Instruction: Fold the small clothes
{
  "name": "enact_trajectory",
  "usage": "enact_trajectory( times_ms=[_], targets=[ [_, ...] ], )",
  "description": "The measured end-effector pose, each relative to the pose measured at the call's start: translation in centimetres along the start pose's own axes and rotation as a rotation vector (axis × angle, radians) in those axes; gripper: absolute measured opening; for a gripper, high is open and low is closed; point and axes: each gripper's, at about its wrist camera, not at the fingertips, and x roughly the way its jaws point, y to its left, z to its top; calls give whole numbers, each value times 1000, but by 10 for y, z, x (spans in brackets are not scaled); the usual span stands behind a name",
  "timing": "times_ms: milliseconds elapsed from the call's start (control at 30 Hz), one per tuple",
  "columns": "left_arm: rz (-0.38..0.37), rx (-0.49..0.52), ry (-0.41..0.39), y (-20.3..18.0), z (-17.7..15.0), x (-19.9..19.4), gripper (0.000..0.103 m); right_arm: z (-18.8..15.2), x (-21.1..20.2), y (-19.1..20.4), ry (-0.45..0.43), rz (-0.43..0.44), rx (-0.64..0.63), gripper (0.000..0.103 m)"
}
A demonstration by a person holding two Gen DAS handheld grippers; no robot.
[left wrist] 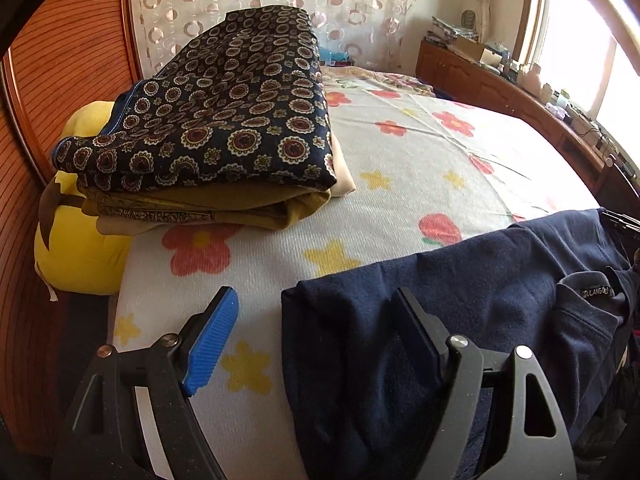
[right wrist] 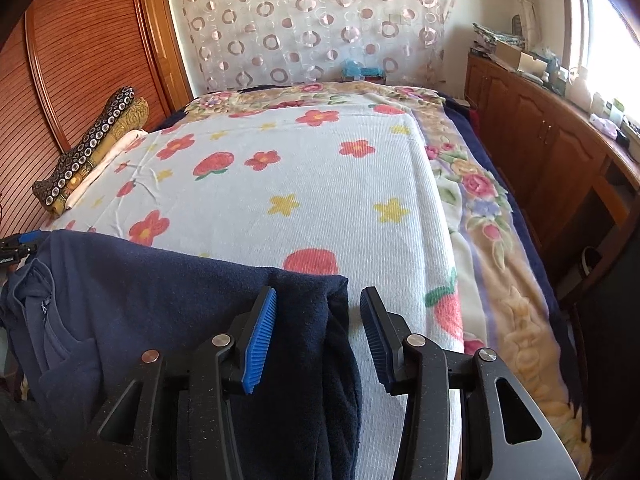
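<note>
Lying across the near end of the bed (right wrist: 320,184), on the flowered sheet, the navy fleece top (right wrist: 140,280) is being worked at both of its side edges, collar and label toward the person between the two hands. In the left wrist view the left gripper (left wrist: 316,336) is standing wide apart, one finger over bare sheet and the other over the cloth's folded edge, so nothing is being pinched there. In the right wrist view the right gripper (right wrist: 318,336) is also apart, with the garment's right corner sitting between the fingers, close by the blue pad (right wrist: 260,340) and clear of the dark one; no squeeze is showing.

Judging from this, the top is being laid out or re-gripped for a fold. Doing it well is a matter of taking both corners at matching points, biting through every layer of the thick fleece, and keeping the far edge straight while carrying it over, so the sheet beneath is not being dragged along. The stack of folded clothes (left wrist: 224,128) is waiting at the bed's far left, well apart.
</note>
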Motion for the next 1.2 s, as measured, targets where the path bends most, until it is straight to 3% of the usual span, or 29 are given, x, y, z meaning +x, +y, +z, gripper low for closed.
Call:
enact_trajectory(
  times_ms=[167, 233, 333, 533, 667, 700, 800, 833, 933, 1200],
  targets=[
    [-21, -8, 2, -1, 1, -1, 77, -1, 3, 5, 7, -6, -18, 50],
    [-43, 7, 4, -2, 2, -2, 65, 0, 5, 7, 16, -3, -41, 54],
    [-64, 31, 21, -4, 5, -2, 57, 5, 8, 7, 40, -54, -57, 67],
    [-77, 98, 94, -4, 23, 4, 54, 11, 12, 5, 79, -28, -84, 67],
    [-79, 140, 132, -8, 30, 5, 53, 13, 12, 5, 85, -1, -104, 54],
    [-83, 142, 135, -9, 30, 5, 50, 12, 11, 6, 83, 10, -108, 47],
    [-121, 142, 142, -12, 28, 1, 33, 9, 9, 11, 84, 43, -127, 26],
    [-127, 146, 137, -13, 26, -1, 22, 8, 8, 13, 87, 51, -136, 19],
    [-134, 113, 81, -15, 16, -18, 10, 3, 1, 15, 75, 54, -150, 12],
    [-231, -4, -291, -25, 8, -151, 9, -12, -99, 25, -214, 46, -81, 11]
  ],
)
